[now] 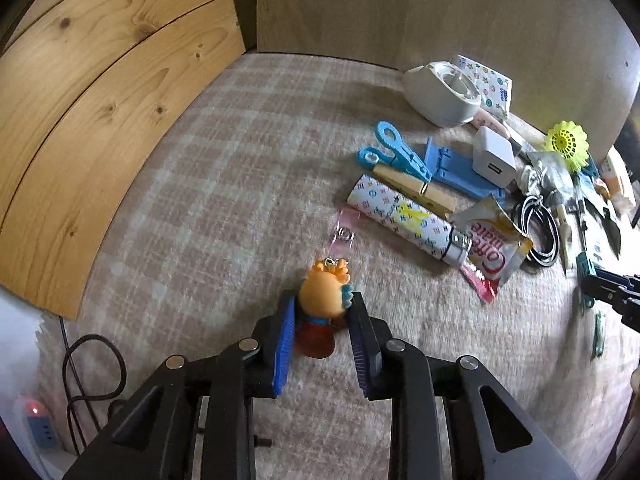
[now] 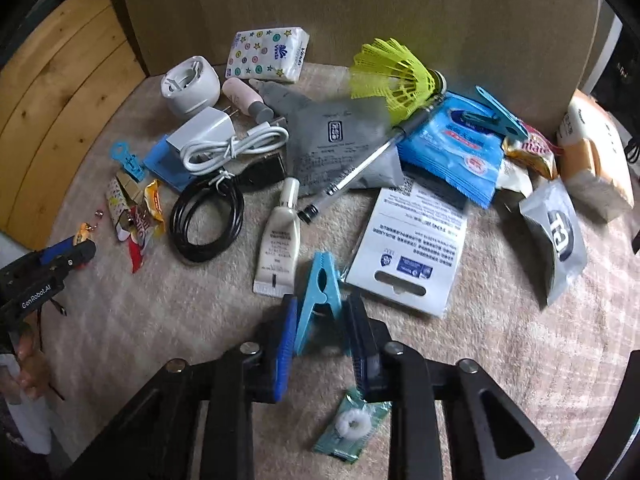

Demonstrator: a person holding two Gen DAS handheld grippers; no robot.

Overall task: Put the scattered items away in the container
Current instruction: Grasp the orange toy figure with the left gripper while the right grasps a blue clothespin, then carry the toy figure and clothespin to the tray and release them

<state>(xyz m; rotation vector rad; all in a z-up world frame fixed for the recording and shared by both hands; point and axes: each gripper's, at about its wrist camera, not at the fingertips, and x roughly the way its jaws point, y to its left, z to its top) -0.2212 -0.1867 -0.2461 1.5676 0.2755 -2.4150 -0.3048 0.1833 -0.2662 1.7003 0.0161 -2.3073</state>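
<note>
Orange figurine keychain sits clamped between the jaws of the left gripper, low centre of frame, its pink strap trailing toward the patterned tube above. Right gripper: jaws closed on a light-blue clothespin, lower centre. Just above it lie a cream tube and a white card; a yellow shuttlecock lies upper right. All rests on a plaid blanket.
</note>
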